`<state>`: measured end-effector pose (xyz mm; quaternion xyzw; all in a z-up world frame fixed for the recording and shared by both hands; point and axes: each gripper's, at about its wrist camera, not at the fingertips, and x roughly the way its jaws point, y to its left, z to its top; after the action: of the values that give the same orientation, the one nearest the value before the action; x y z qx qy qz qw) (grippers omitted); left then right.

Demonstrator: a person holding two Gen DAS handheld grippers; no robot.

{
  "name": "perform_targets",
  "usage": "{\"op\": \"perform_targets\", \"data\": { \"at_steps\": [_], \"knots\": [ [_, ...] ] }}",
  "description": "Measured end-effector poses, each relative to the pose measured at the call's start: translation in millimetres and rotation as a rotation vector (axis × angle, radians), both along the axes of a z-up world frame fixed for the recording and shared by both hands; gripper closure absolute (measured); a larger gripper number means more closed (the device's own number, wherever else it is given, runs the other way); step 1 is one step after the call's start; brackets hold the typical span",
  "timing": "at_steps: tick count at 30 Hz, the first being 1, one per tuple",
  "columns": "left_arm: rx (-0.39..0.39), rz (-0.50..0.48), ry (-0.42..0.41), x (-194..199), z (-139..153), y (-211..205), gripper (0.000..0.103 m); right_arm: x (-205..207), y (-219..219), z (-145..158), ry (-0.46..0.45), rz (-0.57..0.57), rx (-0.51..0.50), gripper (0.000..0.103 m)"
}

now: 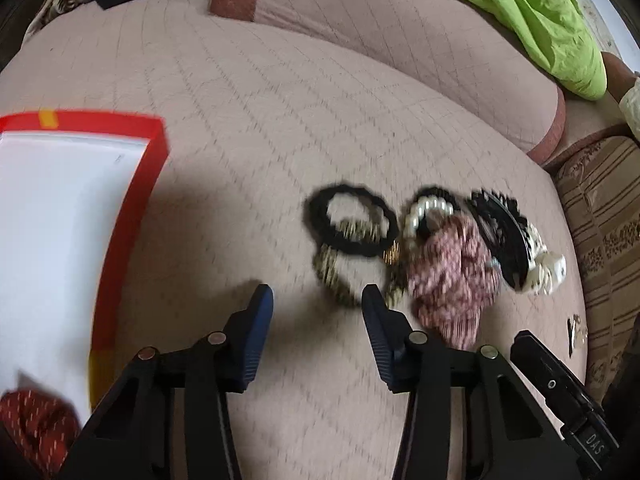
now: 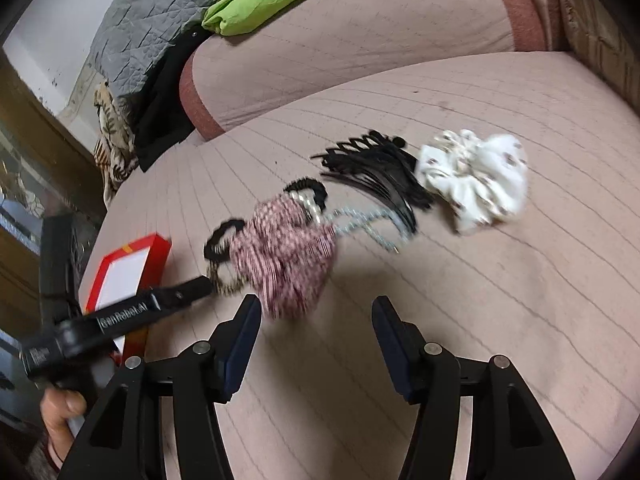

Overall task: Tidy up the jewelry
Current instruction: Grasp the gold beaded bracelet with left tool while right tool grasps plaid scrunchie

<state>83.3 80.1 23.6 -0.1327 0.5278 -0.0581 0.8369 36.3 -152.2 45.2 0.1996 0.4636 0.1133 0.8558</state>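
Both your grippers stand with jaws apart and nothing between them. Your left gripper (image 1: 318, 300) hangs over the quilt (image 1: 240, 160), with the gold chain (image 1: 334, 276) at its one o'clock, touching the black tie (image 1: 352, 220), likely the nearest pick. The red box (image 1: 132, 200) sits open at nine o'clock, probably the place meant for sorted pieces. Your right gripper (image 2: 316, 312) faces the pile: pink scrunchie (image 2: 288, 264) at eleven o'clock, black clip (image 2: 384, 176) at twelve, white scrunchie (image 2: 476, 180) at one, lying loose and tangled together.
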Motion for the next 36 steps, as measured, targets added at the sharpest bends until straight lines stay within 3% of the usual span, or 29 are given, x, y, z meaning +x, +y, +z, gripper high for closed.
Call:
{"op": "perform_targets", "data": {
  "at_steps": [5,9,10,11,12,15,20,23,28,36],
  "knots": [
    [-0.001,-0.003,-0.026,13.5,-2.8,-5.5,0.058,25.5,7.2,-12.9,0.034,-0.009,0.04,0.04],
    [0.08,-0.026,-0.067,11.2,-5.4,-17.6,0.063,33.6,12.8,-24.3,0.056,-0.009,0.042,0.042],
    [0.136,-0.031,-0.073,10.0,-5.4,-22.0,0.079,34.5,13.2,-24.9,0.052,-0.012,0.034,0.046],
    [0.162,-0.034,-0.074,11.7,-5.3,-23.9,0.096,34.5,14.3,-24.5,0.048,-0.016,0.022,0.063],
    [0.167,-0.041,-0.071,11.6,-5.3,-23.8,0.097,35.6,15.4,-25.4,0.057,-0.005,0.023,0.083],
    [0.135,-0.043,-0.05,7.5,-1.2,-17.2,0.098,36.4,18.3,-25.9,0.078,0.006,0.013,0.096],
    [0.183,-0.082,-0.088,-24.2,21.4,-17.2,0.098,13.7,23.5,-4.3,0.041,0.012,-0.081,0.099],
    [0.167,-0.094,-0.109,-48.4,39.0,-13.3,0.098,-9.4,24.2,12.4,0.001,0.02,-0.13,0.1],
    [0.151,-0.099,-0.149,-92.8,71.3,-5.0,0.098,-45.9,25.3,36.0,-0.042,0.029,-0.149,0.1],
    [0.203,-0.067,-0.229,-147.3,108.5,13.3,0.098,-91.4,43.6,74.4,-0.112,0.065,-0.181,0.1]
  ]
}}
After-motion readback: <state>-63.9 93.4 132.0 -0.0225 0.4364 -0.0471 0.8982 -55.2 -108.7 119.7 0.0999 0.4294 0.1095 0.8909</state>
